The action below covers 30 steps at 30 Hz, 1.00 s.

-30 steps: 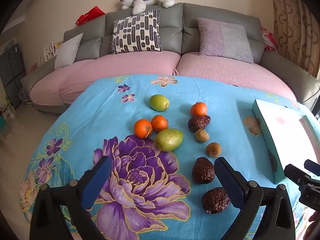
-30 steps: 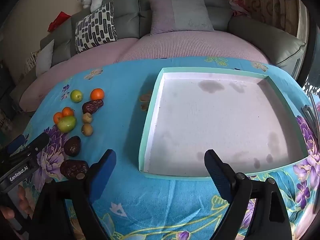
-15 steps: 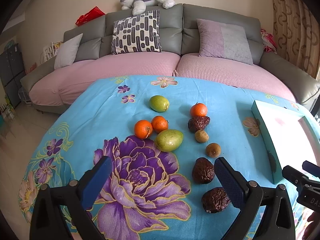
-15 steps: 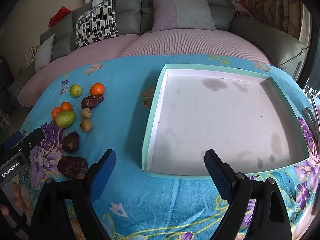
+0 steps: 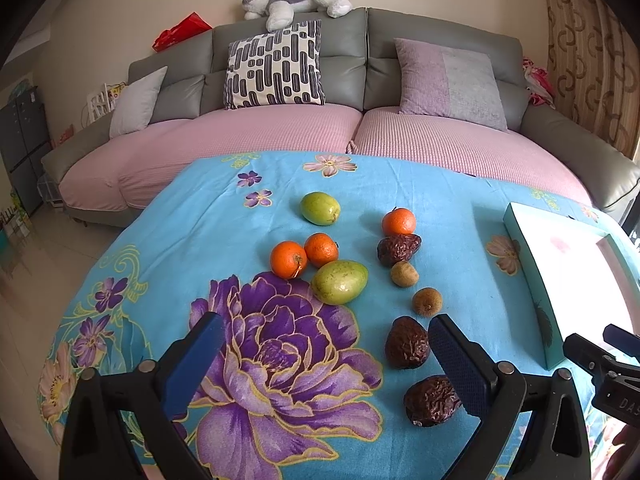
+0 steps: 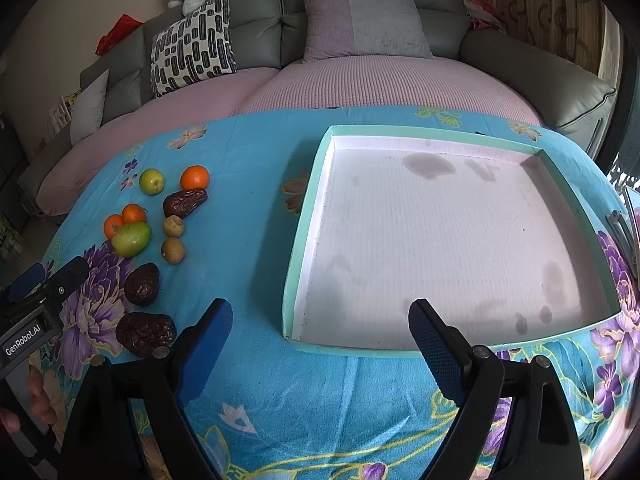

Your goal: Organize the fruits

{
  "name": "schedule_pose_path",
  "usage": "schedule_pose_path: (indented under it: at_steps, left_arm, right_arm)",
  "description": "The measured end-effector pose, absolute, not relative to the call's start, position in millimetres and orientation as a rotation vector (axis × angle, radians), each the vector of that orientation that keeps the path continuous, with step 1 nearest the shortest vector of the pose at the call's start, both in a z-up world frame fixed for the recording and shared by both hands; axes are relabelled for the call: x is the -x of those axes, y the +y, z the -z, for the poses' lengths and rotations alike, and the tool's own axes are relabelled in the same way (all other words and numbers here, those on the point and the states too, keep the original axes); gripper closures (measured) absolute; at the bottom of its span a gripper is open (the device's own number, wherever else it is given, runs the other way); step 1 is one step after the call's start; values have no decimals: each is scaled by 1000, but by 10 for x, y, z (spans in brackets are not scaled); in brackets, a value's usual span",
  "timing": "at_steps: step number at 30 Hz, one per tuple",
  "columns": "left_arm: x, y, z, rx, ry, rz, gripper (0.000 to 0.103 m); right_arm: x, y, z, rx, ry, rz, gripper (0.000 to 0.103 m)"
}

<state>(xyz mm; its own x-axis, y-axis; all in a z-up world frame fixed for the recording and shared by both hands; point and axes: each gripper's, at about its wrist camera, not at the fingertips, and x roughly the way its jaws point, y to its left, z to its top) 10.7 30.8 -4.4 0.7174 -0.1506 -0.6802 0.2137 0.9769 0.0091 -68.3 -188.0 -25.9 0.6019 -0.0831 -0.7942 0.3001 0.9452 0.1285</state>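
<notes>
Fruits lie loose on the blue flowered cloth: three oranges (image 5: 288,259), a large green mango (image 5: 339,282), a small green fruit (image 5: 320,208), two small brown fruits (image 5: 427,301) and three wrinkled dark dates (image 5: 407,347). A teal tray (image 6: 308,216) with a white floor stands to their right and holds nothing. My left gripper (image 5: 322,346) is open and empty, low over the cloth in front of the fruits. My right gripper (image 6: 320,332) is open and empty at the tray's near edge.
A grey sofa (image 5: 360,60) with pink seat covers and cushions runs behind the table. The other gripper's tip (image 5: 592,354) shows at the right in the left wrist view. The table's far edge meets the sofa seat.
The right wrist view has shifted slightly, so the tray and fruits sit a bit lower and nearer. The left gripper and the fruits have barely moved.
</notes>
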Motion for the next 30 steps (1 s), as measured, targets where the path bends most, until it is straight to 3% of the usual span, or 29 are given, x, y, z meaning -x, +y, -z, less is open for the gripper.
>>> schedule_pose_path:
  at_steps: [30]
  left_arm:
    - [-88, 285, -16, -103, 734, 203, 0]
  right_arm:
    - [691, -1901, 220, -271, 896, 228, 13]
